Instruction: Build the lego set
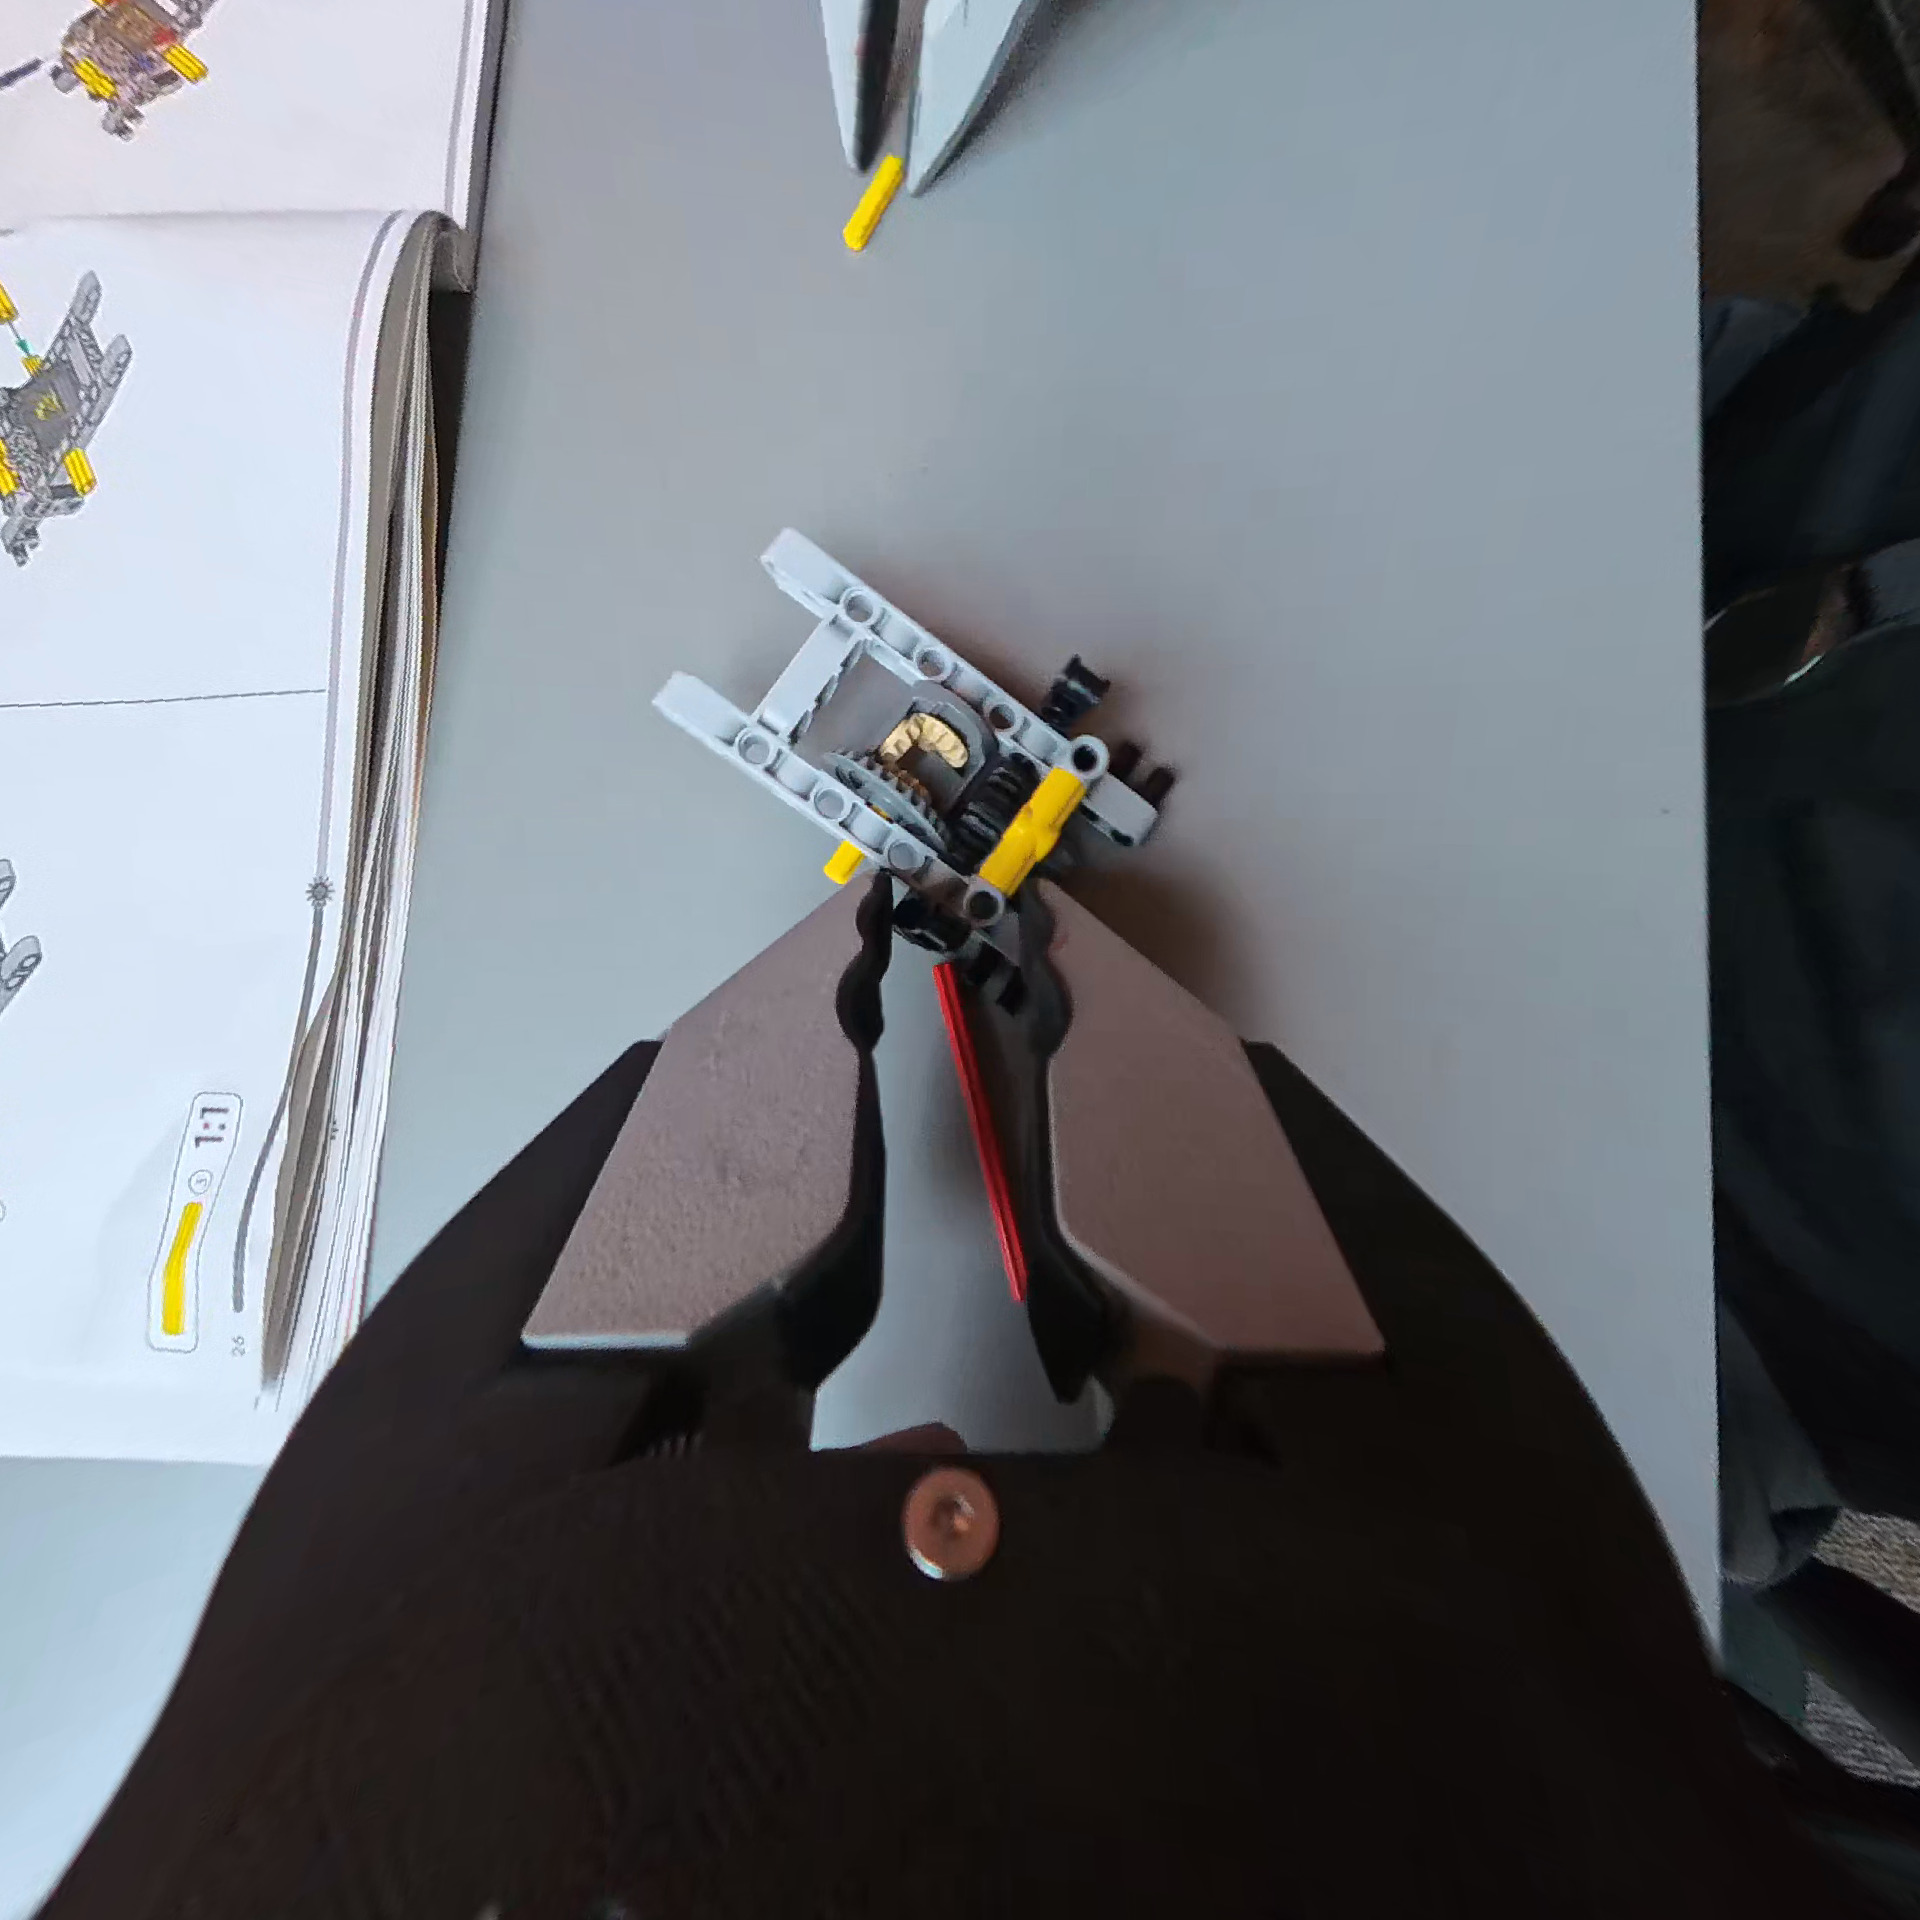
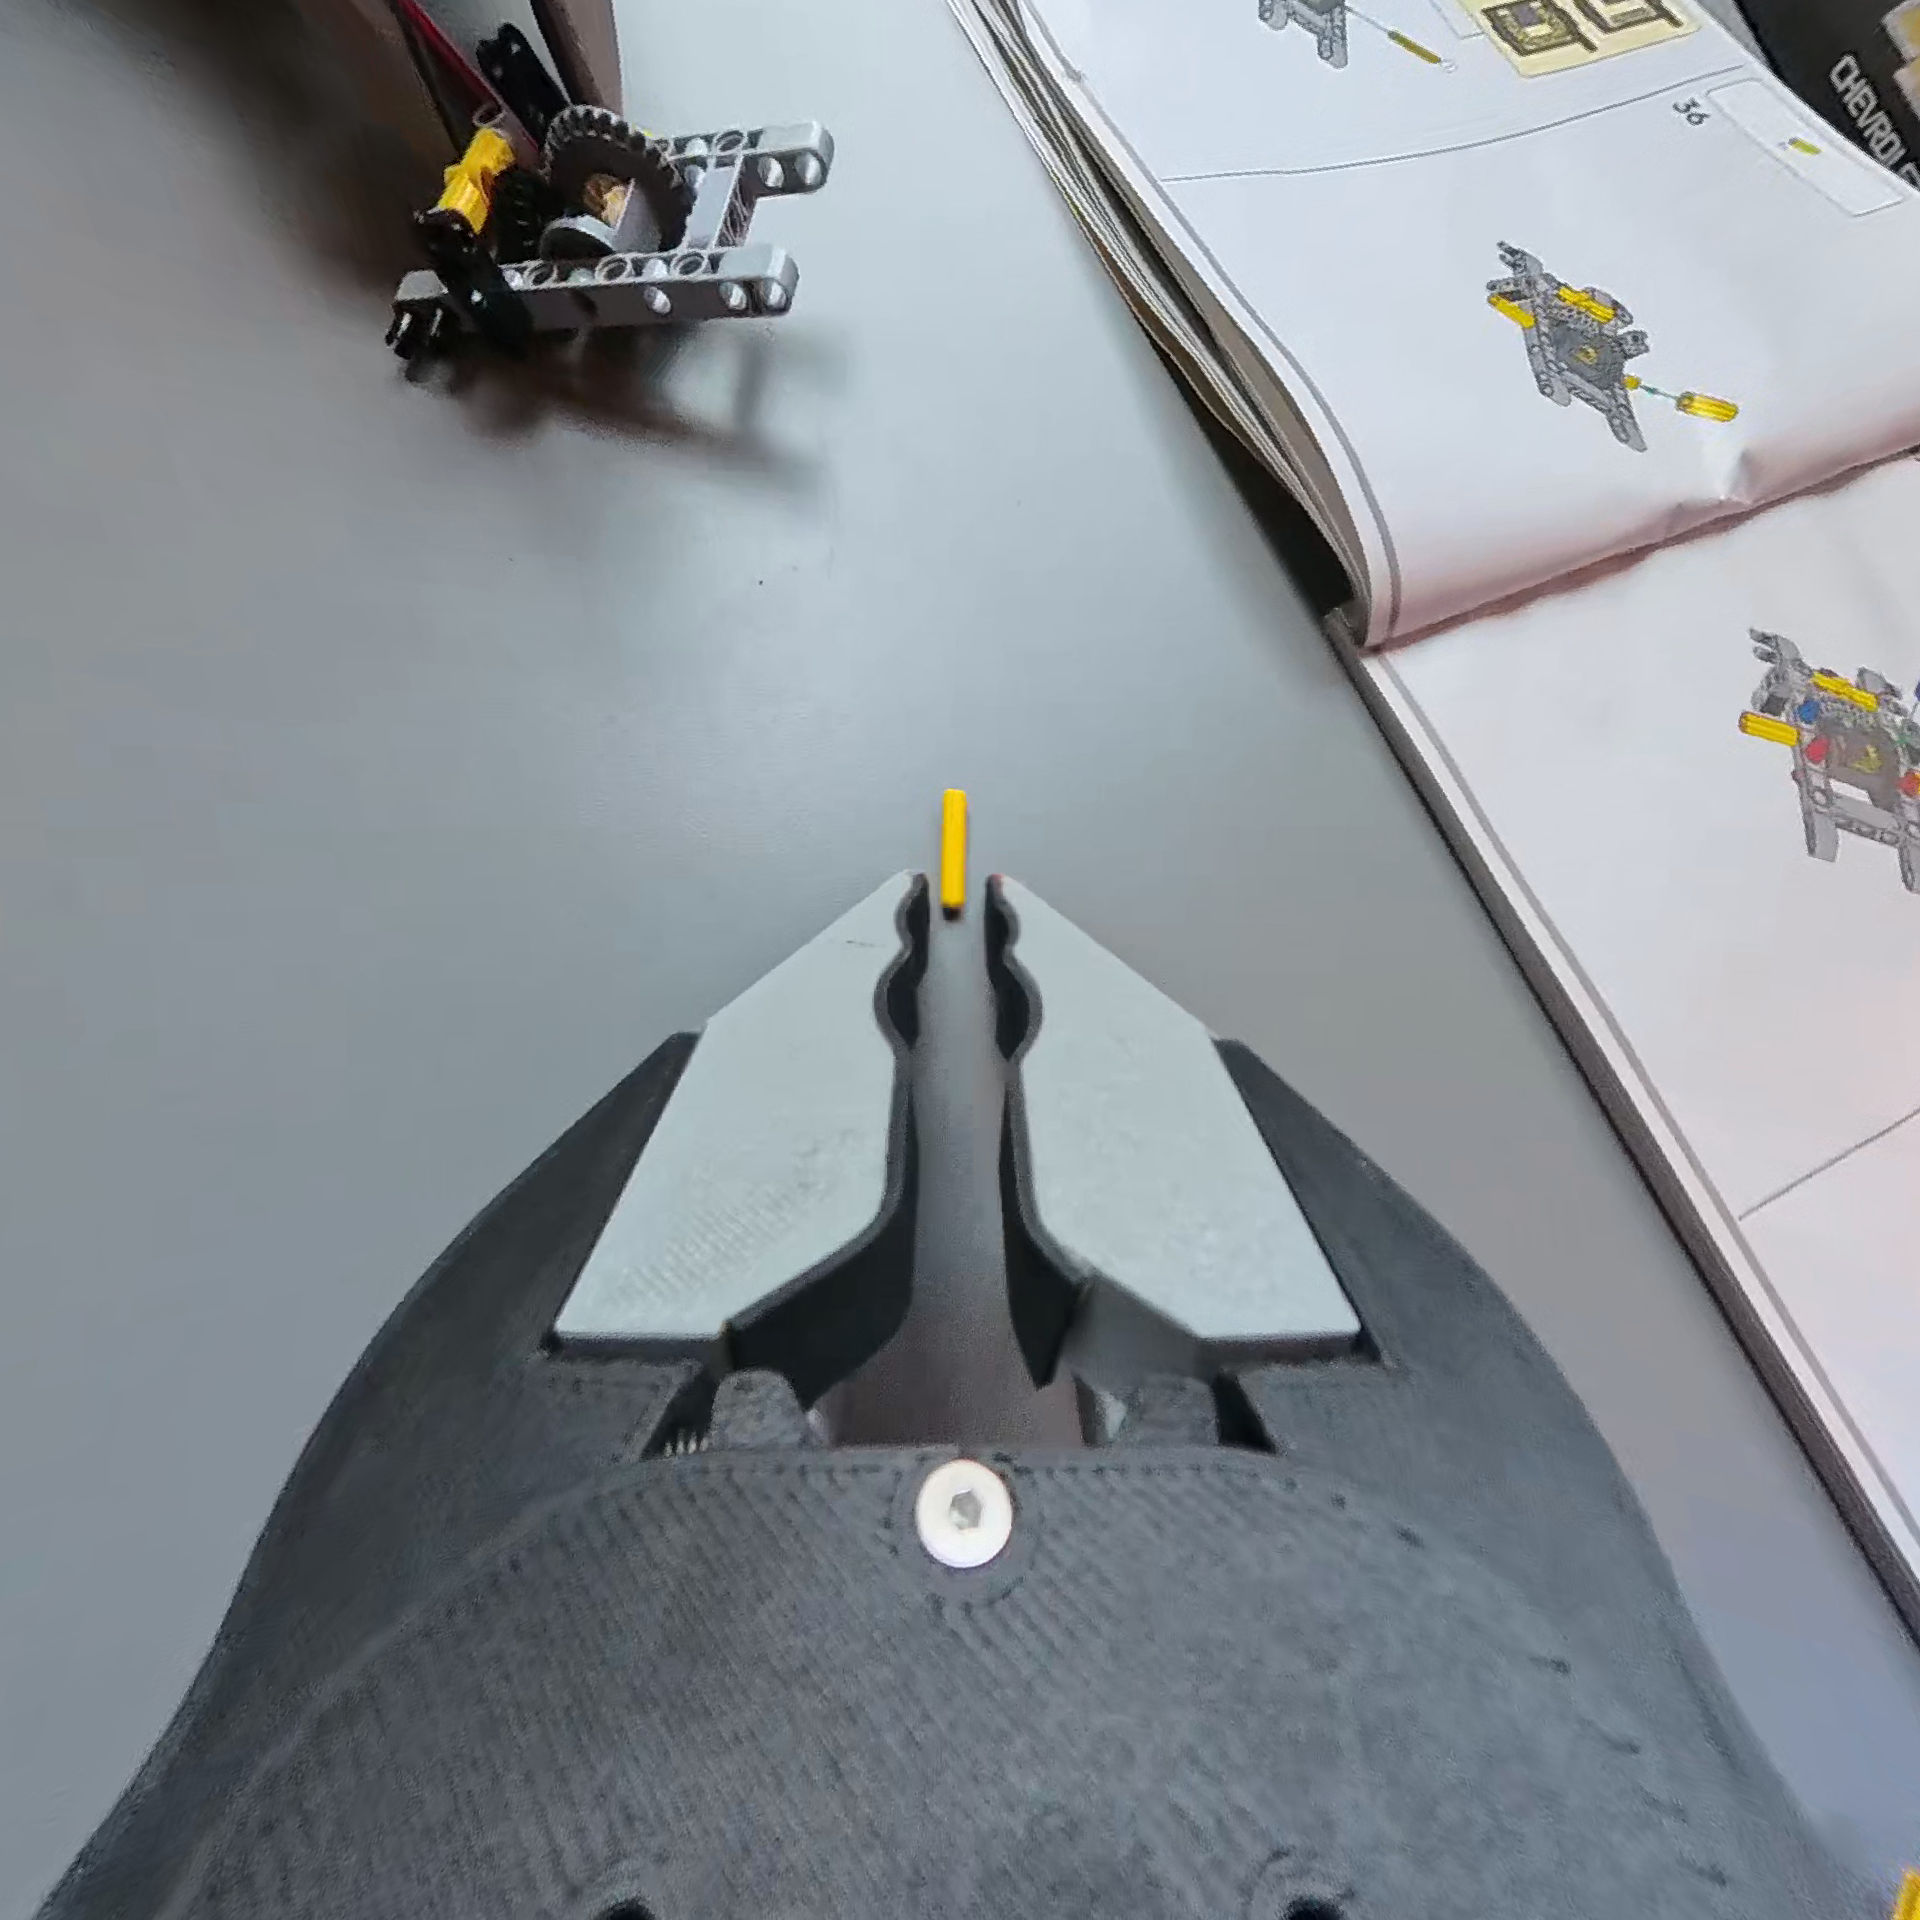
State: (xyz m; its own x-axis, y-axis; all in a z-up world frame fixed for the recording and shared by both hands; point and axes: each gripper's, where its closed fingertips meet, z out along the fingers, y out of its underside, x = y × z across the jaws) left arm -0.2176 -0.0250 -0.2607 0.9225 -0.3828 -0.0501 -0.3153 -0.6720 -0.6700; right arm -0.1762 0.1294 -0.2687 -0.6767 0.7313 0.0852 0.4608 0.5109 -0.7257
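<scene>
**Yellow axle at the fingertips, gear frame steadied across the tabletop**

Yellow plastic marks the piece in play: a short yellow axle [image 2: 953, 850] lies on the grey tabletop [image 2: 623, 675], its near end just inside the tips of the right hand-held gripper [image 2: 953, 891]. The jaws stand narrowly apart on either side of it, and no contact shows, so the axle looks unheld. In the left wrist view the same axle sits at the tips of that gripper, well away from the assembly.

The left hand-held gripper [image 1: 951, 914] is closed in on the rear of the gear assembly [image 1: 904, 748], a light grey beam frame carrying dark gears, a tan gear and a yellow connector [image 1: 1034, 826]. Its tips pinch the black pieces at that end, and a red axle [image 1: 982, 1132] runs back between the fingers. From the right wrist view the frame appears raised off the tabletop at its open end, judging by its shadow.

The open instruction booklet [image 2: 1558, 436] lies alongside.

The axle is likely light, stiff and smooth, so it may roll or slip out of a pinch; gripping it across its middle, square to its length, should leave one end free for insertion. The assembly is rigid, but its pins and gears could pop loose under a hard squeeze; the solid beams seem the safer hold.
</scene>
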